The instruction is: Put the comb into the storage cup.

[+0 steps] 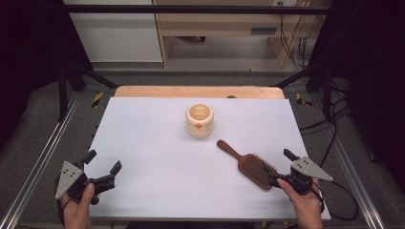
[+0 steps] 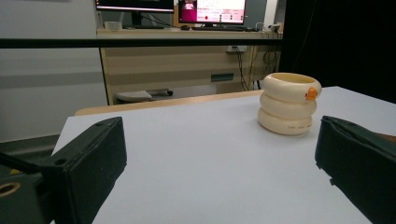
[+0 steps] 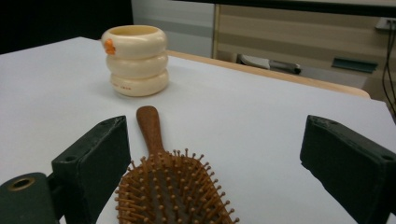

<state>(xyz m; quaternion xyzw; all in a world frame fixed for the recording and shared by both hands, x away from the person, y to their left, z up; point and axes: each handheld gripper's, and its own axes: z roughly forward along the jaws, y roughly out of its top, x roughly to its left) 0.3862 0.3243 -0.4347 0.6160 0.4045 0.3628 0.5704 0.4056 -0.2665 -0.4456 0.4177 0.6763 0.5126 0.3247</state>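
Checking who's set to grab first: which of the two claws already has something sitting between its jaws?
The right claw: its open jaws straddle the bristled head of the wooden hairbrush. The left claw has bare table between its jaws.

even overhead light, soft shadows, dark edges, slightly blurry close-ups

hairbrush (image 3: 170, 196): brown wood (bristles too) | cup (image 3: 136, 59): glossy cream | table (image 1: 157, 162): matt

Bare table (image 1: 153, 157) ahead of left gripper (image 1: 102, 168); cup (image 1: 199, 120) mid-table, hairbrush (image 1: 248, 164) (bristles up) between right jaws.
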